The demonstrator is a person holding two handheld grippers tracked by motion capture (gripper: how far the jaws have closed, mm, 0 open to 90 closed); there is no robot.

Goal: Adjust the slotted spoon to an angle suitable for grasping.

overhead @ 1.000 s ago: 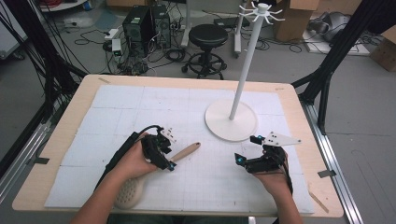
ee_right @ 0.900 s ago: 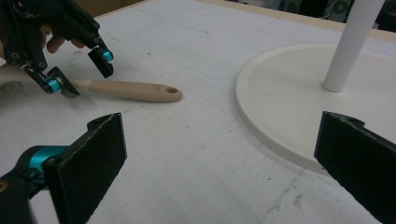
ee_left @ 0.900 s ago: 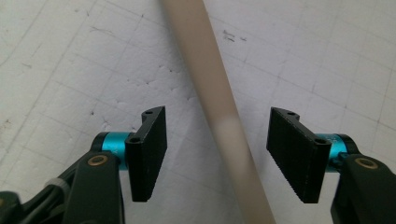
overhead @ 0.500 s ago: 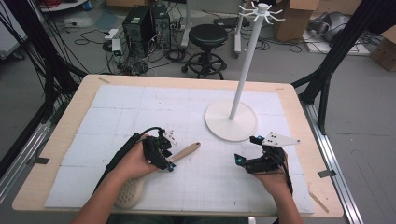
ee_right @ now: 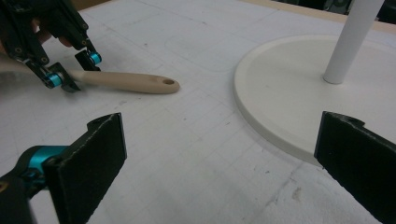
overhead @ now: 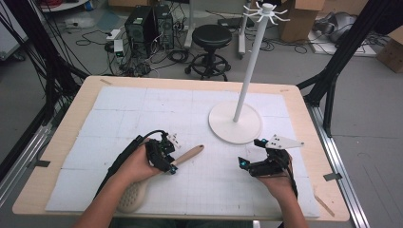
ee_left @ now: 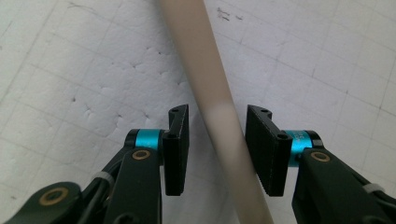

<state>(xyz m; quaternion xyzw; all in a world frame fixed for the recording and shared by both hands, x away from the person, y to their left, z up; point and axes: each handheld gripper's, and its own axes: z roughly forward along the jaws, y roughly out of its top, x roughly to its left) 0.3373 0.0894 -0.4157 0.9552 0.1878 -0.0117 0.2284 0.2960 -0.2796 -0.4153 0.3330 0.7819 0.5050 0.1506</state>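
Observation:
A brush lies on the white mat, its beige handle (overhead: 188, 154) pointing right and its pale head (overhead: 131, 196) partly under the person's left forearm. My left gripper (overhead: 170, 167) straddles the handle near its middle. In the left gripper view the handle (ee_left: 196, 56) runs between the two jaws of the left gripper (ee_left: 217, 126), which is open with a small gap on each side. My right gripper (overhead: 250, 153) hovers low over the mat, wide open and holding nothing. The right gripper view looks past the right gripper (ee_right: 219, 135) toward the handle (ee_right: 135, 83) and the left gripper (ee_right: 70, 81).
A white coat stand rises at the back right on a round base (overhead: 223, 126), with a thin pole (overhead: 249, 71) and hooks on top. The base (ee_right: 289, 93) lies just ahead of my right gripper. The wooden table edge (overhead: 332, 209) frames the mat.

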